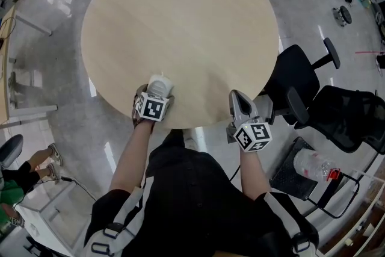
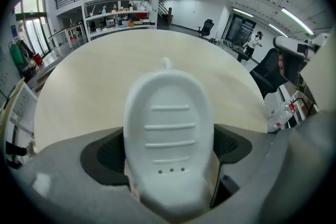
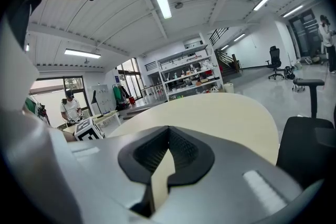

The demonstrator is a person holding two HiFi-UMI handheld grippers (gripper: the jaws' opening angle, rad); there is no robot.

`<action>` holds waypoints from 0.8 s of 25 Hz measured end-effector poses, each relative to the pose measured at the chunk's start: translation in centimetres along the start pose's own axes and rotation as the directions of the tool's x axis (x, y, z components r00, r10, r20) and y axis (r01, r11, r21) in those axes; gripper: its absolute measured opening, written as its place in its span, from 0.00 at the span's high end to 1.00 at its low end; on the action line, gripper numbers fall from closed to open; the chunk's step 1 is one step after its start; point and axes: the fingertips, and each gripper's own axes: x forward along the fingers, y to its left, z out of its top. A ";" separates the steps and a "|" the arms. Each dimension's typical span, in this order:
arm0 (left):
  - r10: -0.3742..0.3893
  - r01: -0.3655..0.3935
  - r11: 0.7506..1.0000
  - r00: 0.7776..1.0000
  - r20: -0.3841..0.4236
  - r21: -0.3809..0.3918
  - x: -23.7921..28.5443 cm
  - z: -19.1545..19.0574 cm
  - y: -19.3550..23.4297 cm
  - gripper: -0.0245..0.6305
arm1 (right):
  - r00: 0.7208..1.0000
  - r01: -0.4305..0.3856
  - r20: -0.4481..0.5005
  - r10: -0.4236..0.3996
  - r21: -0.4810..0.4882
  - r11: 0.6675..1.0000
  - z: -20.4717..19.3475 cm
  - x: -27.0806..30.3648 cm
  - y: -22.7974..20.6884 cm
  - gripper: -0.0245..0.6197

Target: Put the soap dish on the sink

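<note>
1. Between the jaws of my left gripper [image 2: 169, 152] lies the soap dish [image 2: 169, 123], white and oval, ridged side up, at the near edge of the round table [image 1: 180, 15]. The jaws stand at their widest, with a pad close against each side of the dish. I judge that they flank it rather than squeeze it.
2. As a container, the dish holds nothing. I see only its four ridges and three small drain holes, and no soap.
3. My right gripper [image 3: 166, 139] hovers at the same near edge of the table, off to the right and well apart from the dish. Its jaws are together with nothing between them.
4. No sink shows on the table or around it, so I judge the placing not yet done and the dish only at the pick-up point. The next move calls for my left pads to close evenly on the dish's sides and lift it level off the table. The sink must be found before the dish can be carried there.
5. On the floor to the right of the table stand black office chairs [image 1: 301, 75]. Near them a wire basket [image 1: 287, 180] holds what looks like crumpled clear plastic.
6. Well past the table's far edge stand shelves [image 2: 118, 10], their contents too small to tell.
</note>
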 end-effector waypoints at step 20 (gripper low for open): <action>0.087 0.050 0.980 0.762 0.642 -0.192 -18.5 4.9 -4.3 0.64 | 0.980 -0.090 0.173 0.099 -0.059 0.994 4.6 -8.8 1.8 0.95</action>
